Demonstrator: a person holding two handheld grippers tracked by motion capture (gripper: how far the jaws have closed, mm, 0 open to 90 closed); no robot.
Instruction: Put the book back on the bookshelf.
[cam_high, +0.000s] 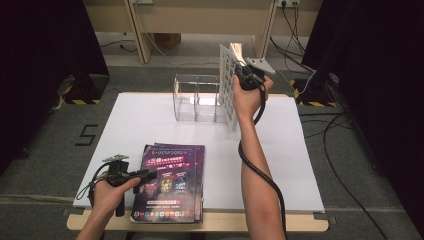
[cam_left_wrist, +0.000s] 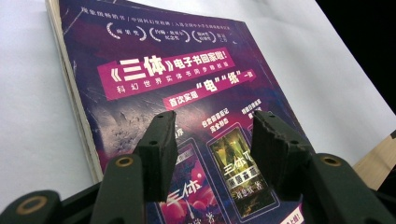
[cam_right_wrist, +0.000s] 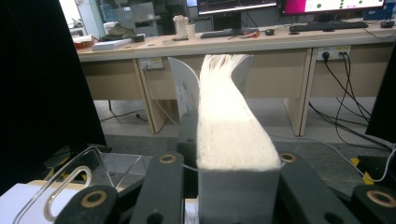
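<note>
Two claws are at work over a white worktop (cam_high: 150, 120). The right claw (cam_high: 243, 75) is raised at the far side, clamped on a thick book (cam_high: 228, 85) that it holds upright by its spine edge; in the right gripper view the book's pale page block (cam_right_wrist: 231, 126) rises straight up between the two black jaws and fans slightly open at the top. Just to the left of this claw, and below the book, stands a clear plastic organiser (cam_high: 197, 97) with upright dividers; the book's lower corner hangs beside its right-hand end, though whether they touch cannot be told. A curved clear wall of that organiser (cam_right_wrist: 70, 182) shows low and left of the jaws.

The left claw (cam_high: 145, 174) rests low at the near side, its jaws apart and gripping nothing. Directly beneath and ahead of its tips lies a stack of purple-covered magazines (cam_high: 172, 182), flat on the worktop with Chinese lettering across the cover (cam_left_wrist: 177, 70). The tips hover just over the cover's left part.
</note>
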